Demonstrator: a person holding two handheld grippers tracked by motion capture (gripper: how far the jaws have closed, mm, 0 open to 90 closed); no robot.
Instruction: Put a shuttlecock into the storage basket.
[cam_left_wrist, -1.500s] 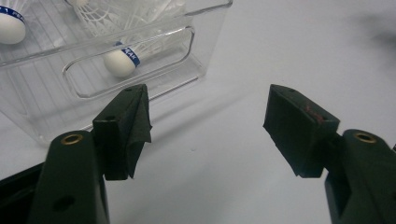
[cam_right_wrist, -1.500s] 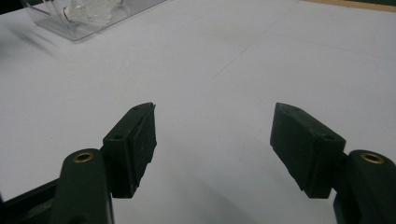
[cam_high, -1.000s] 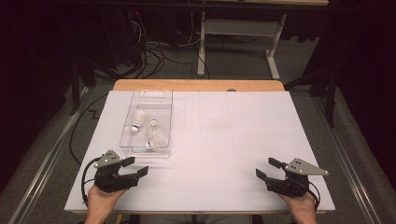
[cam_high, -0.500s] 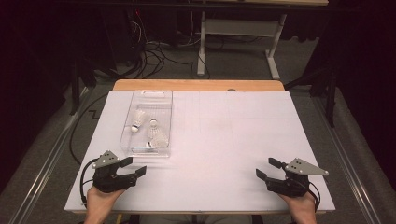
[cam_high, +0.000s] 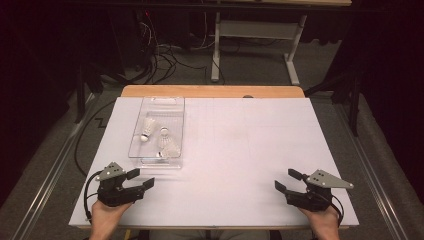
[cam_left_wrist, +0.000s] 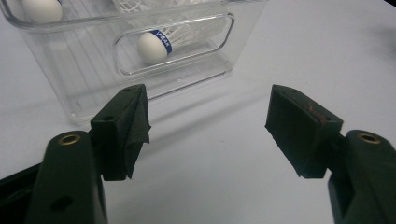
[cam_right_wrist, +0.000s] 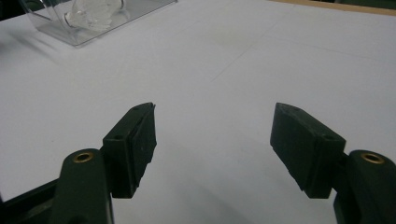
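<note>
We see a brightly lit white tabletop (cam_high: 240, 150) against a dark, murky room, soft shadows under the clear box (cam_left_wrist: 93, 88), and both claw views slightly soft and blurred up close.

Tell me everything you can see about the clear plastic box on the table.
The clear plastic box is a long, open rectangular bin with see-through walls and a cut-out handle slot at its near end. It rests flat on the white table cover, at the left, lengthwise away from the person. Inside lie three white shuttlecocks; one cork, with a blue band, shows through the slot. The left gripper is open in front of it, not touching.
</note>
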